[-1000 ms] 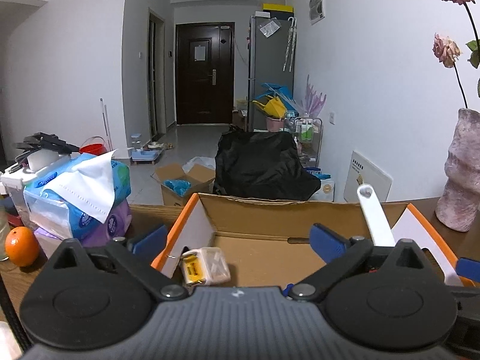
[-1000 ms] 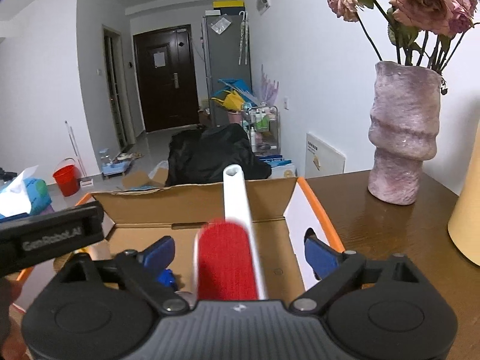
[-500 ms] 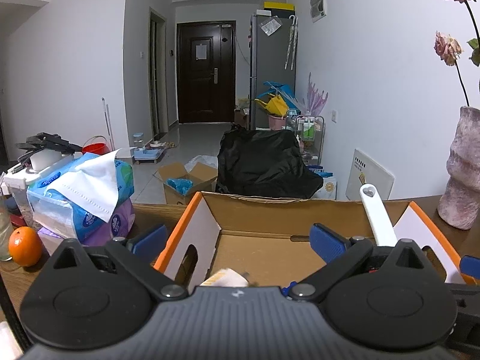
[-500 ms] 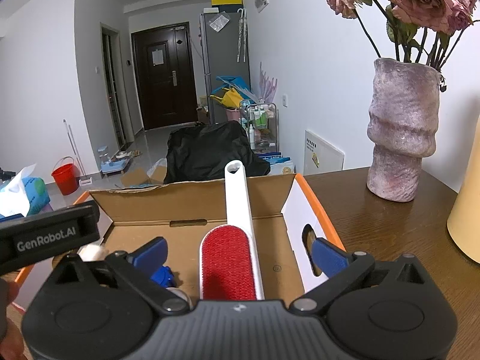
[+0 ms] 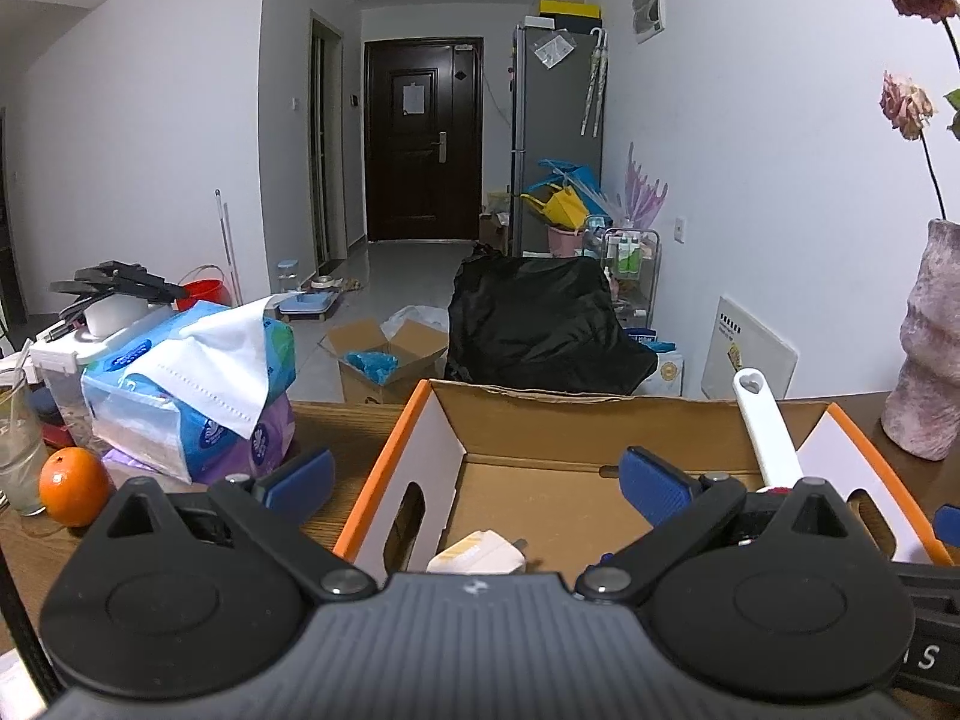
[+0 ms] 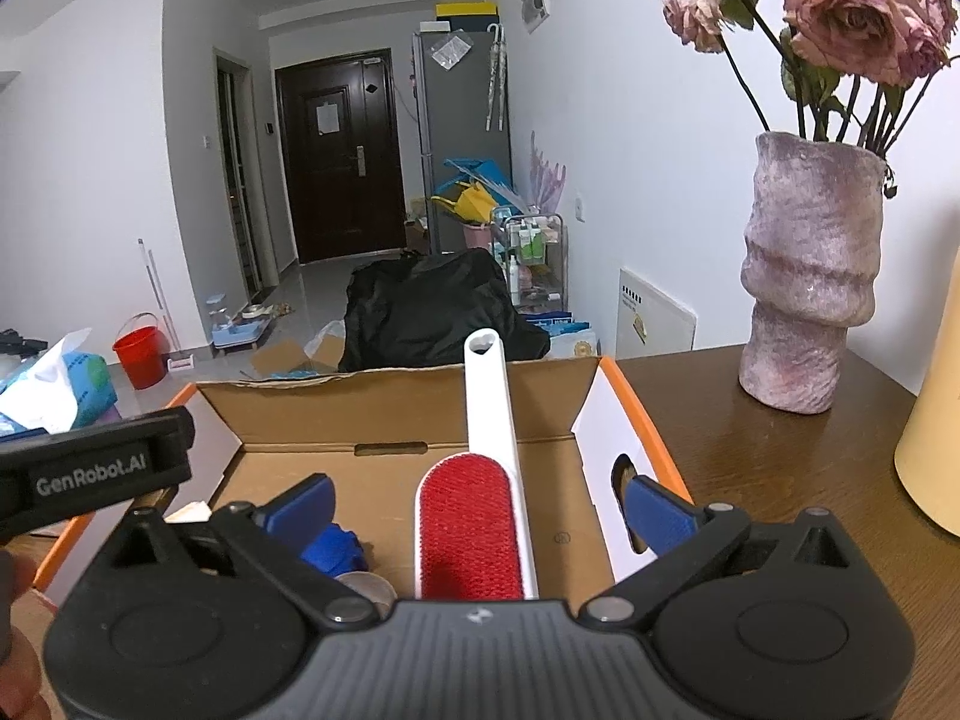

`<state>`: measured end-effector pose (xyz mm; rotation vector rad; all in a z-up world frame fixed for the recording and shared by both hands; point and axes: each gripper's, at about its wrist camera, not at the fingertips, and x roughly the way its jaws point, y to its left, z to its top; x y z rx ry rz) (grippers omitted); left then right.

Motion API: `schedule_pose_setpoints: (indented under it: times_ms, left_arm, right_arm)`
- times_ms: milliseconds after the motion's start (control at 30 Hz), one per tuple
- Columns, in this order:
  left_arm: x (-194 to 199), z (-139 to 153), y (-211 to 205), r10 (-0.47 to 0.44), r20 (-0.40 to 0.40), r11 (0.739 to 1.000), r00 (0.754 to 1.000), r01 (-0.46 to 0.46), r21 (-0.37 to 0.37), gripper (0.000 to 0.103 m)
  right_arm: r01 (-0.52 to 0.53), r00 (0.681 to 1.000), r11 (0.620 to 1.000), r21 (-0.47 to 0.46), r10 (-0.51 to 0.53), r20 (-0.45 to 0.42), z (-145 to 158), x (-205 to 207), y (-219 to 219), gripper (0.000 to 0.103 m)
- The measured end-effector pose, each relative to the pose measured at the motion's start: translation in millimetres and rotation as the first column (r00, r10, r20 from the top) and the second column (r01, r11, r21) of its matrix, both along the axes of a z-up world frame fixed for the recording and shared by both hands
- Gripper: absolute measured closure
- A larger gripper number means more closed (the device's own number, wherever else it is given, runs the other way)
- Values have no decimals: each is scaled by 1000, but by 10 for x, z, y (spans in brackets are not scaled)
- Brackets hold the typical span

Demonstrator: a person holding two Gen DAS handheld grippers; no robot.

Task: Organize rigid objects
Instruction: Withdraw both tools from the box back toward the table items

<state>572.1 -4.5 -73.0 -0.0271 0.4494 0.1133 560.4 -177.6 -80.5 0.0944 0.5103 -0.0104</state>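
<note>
We log both hand-held grippers, left (image 5: 474, 474) and right (image 6: 477, 501), spread and empty. Lint brush (image 6: 480, 480) lies inside cardboard box (image 6: 396, 408) at 12 o'clock; "GenRobot.AI" reads at 9 o'clock.

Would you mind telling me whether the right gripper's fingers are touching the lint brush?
Apart: the right wrist view shows both blue fingers spread wide, with cardboard visible either side of the lint brush.

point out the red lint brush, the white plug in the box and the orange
red lint brush with white handle (image 6: 469, 531), right wrist view, on the red pad
white plug adapter (image 5: 480, 553), left wrist view, on its white body
round orange fruit (image 5: 73, 493), left wrist view, on the middle of its peel
</note>
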Motion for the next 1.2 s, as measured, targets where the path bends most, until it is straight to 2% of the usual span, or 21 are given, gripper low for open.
schedule_pose_setpoints:
  times_ms: [467, 1200]
  left_arm:
    - [-250, 78, 53, 13, 14, 1000, 1000, -13, -1, 0]
    - [-969, 154, 85, 2, 42, 1000, 999, -2, 19, 0]
  right_arm:
    - [-17, 999, 1000, -13, 17, 32, 108, -303, -21, 0]
    - [-85, 994, 995, -55, 88, 58, 136, -975, 3, 0]
